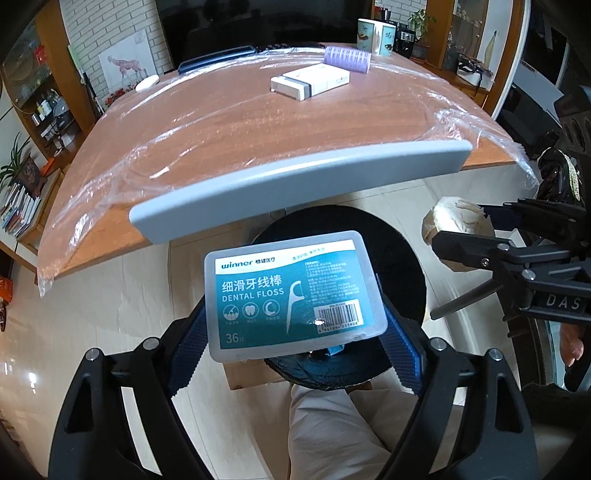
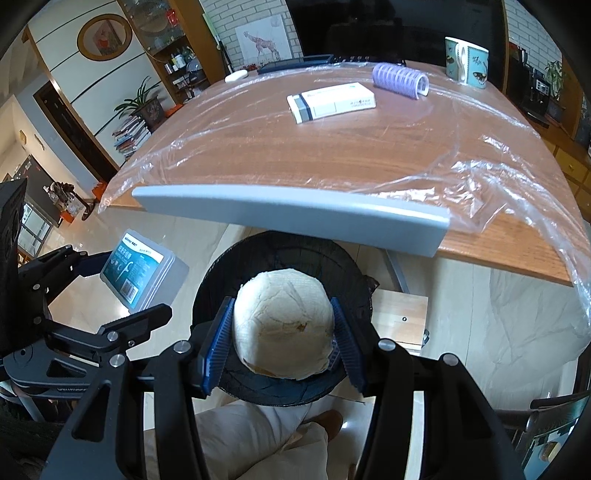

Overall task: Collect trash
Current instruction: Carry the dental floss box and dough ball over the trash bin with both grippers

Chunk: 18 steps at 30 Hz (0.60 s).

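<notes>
My left gripper [image 1: 293,325] is shut on a clear dental floss box [image 1: 291,291] with a teal label, held above the black trash bin [image 1: 402,258] on the floor. My right gripper [image 2: 282,332] is shut on a pale half-eaten bun [image 2: 282,325], held over the same bin [image 2: 354,273]. In the left wrist view the bun [image 1: 452,221] and right gripper [image 1: 465,236] show at the right. In the right wrist view the floss box [image 2: 142,271] and left gripper [image 2: 96,269] show at the left.
A wooden table [image 1: 240,122] under clear plastic film stands ahead, with a grey strip [image 1: 295,177] along its near edge. On it lie a white carton [image 1: 310,81], a purple hair roller [image 1: 347,59] and a patterned mug [image 1: 375,35]. My legs [image 1: 332,432] are below.
</notes>
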### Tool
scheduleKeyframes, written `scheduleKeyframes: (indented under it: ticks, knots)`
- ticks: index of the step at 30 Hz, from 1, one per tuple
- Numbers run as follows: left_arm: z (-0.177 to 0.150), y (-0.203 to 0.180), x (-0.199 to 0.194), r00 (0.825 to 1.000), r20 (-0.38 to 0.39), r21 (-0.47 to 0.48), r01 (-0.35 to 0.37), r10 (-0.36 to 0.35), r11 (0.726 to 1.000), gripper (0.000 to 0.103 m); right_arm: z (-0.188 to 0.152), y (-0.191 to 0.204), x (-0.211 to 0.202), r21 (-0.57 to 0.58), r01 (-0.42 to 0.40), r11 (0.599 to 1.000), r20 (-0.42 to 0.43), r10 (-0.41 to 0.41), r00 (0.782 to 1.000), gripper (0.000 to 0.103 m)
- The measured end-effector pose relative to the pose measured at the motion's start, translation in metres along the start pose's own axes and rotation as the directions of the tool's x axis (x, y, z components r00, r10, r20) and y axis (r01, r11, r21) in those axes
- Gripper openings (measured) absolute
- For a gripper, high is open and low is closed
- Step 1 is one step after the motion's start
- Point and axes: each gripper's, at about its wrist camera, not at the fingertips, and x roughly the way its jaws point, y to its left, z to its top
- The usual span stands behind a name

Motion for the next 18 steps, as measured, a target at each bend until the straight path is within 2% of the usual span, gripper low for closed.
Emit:
scheduleKeyframes:
  ticks: [18]
  knots:
    - [0.0,0.004,0.027,0.999,-0.041,0.001,-0.017,0.017,1.0,0.086,-0.001,-0.01,0.029,0.028,0.035,0.999,-0.045,-0.034,0.998,0.052]
